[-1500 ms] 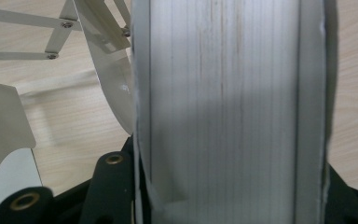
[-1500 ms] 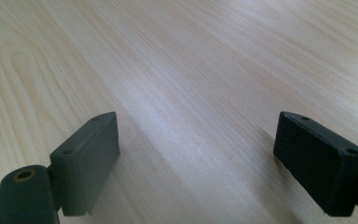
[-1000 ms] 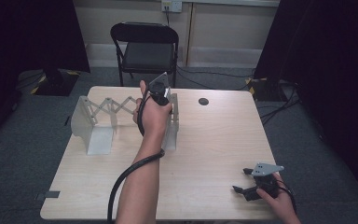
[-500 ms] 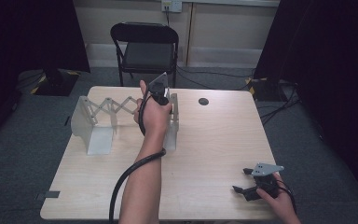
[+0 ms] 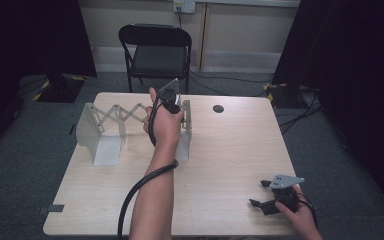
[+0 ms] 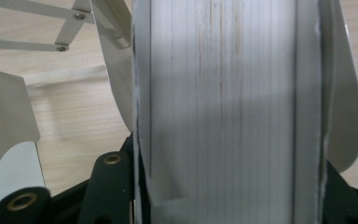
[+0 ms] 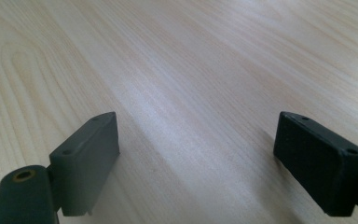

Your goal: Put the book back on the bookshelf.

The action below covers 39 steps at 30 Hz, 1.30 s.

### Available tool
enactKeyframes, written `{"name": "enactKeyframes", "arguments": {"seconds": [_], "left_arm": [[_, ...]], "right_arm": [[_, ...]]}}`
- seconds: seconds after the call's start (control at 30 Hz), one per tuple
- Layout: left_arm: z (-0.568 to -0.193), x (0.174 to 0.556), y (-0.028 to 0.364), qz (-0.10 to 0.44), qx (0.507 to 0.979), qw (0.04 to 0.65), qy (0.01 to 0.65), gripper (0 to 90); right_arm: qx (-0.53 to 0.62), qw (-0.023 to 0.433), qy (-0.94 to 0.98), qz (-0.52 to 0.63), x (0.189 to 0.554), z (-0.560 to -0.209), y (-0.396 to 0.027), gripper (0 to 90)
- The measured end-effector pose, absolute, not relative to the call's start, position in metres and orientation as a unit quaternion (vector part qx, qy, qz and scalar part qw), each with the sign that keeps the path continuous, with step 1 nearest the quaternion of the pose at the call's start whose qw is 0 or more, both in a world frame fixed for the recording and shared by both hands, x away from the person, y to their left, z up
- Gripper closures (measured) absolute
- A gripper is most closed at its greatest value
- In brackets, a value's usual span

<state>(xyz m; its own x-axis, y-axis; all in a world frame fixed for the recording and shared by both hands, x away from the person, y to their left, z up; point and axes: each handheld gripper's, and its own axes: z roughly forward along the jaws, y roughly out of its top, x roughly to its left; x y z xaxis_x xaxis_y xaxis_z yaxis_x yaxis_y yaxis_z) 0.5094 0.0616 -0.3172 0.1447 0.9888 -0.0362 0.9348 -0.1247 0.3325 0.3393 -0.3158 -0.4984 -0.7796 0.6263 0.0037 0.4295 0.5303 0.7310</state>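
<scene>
left tongs holding rack end, nothing moving

over the last second i see no change. my left tongs (image 5: 170, 100) sit clamped on the right end plate (image 6: 223, 107) of the expanding rack (image 5: 115, 125), far-left on the tabletop (image 5: 230, 150). right tongs (image 5: 265, 195) rest released, near corner. looks like a pause before stretching or closing it.
</scene>
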Motion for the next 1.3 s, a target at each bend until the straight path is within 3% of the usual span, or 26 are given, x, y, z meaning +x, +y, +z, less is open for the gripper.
{"name": "enactKeyframes", "arguments": {"seconds": [1.3], "left_arm": [[-0.306,0.456,0.073,0.126,0.782,0.171,0.586,46.0]], "right_arm": [[0.304,0.132,0.865,0.376,0.339,-0.499,-0.316,13.4]]}}
